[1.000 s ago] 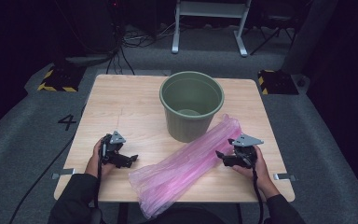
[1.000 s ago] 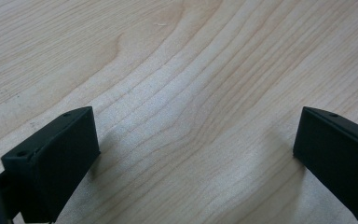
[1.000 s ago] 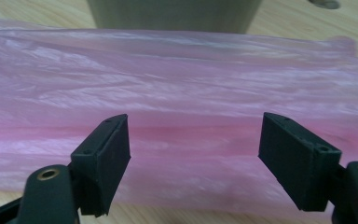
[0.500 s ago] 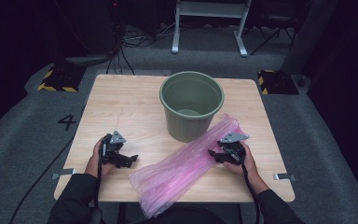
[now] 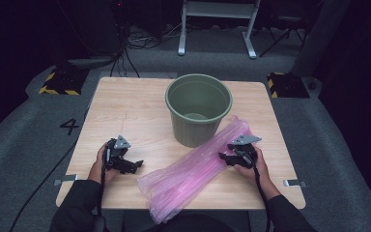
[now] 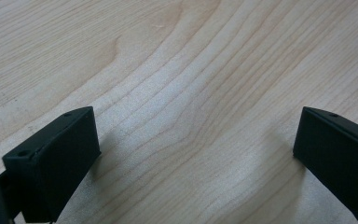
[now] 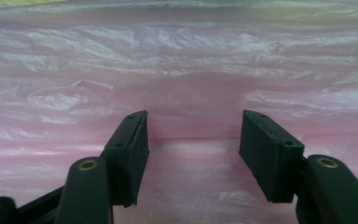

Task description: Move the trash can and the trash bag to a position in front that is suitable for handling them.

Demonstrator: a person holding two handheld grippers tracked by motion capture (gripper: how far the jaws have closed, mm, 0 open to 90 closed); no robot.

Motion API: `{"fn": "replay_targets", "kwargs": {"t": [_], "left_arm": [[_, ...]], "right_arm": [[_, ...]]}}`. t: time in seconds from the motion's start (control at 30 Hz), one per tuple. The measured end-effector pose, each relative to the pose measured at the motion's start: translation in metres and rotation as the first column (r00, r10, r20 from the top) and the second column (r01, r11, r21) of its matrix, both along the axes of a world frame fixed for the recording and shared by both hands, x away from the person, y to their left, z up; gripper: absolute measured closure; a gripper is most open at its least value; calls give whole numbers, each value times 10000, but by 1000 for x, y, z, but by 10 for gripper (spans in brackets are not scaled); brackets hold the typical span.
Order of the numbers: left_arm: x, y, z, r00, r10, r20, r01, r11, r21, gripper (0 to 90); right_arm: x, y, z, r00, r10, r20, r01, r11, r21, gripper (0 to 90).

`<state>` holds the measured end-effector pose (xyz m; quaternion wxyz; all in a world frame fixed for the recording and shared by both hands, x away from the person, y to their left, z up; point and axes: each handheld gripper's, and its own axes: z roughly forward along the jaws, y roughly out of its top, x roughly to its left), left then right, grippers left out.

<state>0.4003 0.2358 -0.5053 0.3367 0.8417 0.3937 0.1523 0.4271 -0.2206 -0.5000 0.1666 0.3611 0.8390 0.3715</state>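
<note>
my right gripper (image 5: pixel 223 157), jaws just narrowed yet gaping, presses the pink bag (image 5: pixel 193 174); pinch one layer, lift toward the bin (image 5: pixel 199 108) at eleven o'clock

The bag (image 5: pixel 198 171) was pink and see-through. The bucket (image 5: pixel 199 108) was dull green. The table (image 5: pixel 125 108) was light wood with wavy lines. Both grippers' fingers (image 7: pixel 133 149) were black.

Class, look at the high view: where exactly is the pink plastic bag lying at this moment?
The pink plastic bag lies slantwise across the near right part of the wooden table, its far end beside the green bucket and the right tool, its near end overhanging the table's front edge.
</note>
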Motion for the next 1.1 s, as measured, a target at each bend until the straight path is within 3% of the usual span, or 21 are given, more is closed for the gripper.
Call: {"fn": "replay_targets", "kwargs": {"t": [0.2,0.3,0.33,0.4,0.43,0.5,0.57,0.63,0.67,0.97,1.1], "left_arm": [[-1,0,0,10000,85,-5,-85,10000,19,2],[-3,-1,2,9992,398,-82,-397,9991,146,9],[-4,-2,5,9991,423,-77,-422,9989,202,37],[-7,-3,9,9985,520,167,-524,9983,267,212],[-9,-4,11,9979,539,356,-552,9978,379,240],[-12,-5,17,9969,567,551,-581,9980,244,112],[-17,-8,22,9958,425,816,-436,9990,117,215],[-21,-11,26,9940,275,1056,-281,9996,42,144],[-24,-12,28,9937,141,1111,-140,9999,-19,182],[-41,-33,41,9838,-751,1631,767,9971,-35,179],[-51,-44,47,9742,-1356,1806,1411,9898,-180,203]], "right_arm": [[0,0,0,10000,-39,3,39,10000,-12,414],[1,-1,0,10000,-66,-2,66,10000,5,410],[1,-1,0,10000,-83,9,82,10000,13,410],[0,-1,-1,10000,-86,37,86,10000,26,409],[0,-1,-1,10000,-92,38,92,10000,29,409],[0,-1,-1,9999,-101,48,101,9999,30,406],[0,-1,-1,9999,-118,56,118,9999,35,404],[0,-1,-1,9999,-124,52,124,9999,57,402],[0,-1,-1,9999,-130,48,129,9999,67,401],[0,-1,-1,9997,-237,41,237,9997,68,378],[0,-1,-1,9997,-248,38,247,9997,69,378]]}}
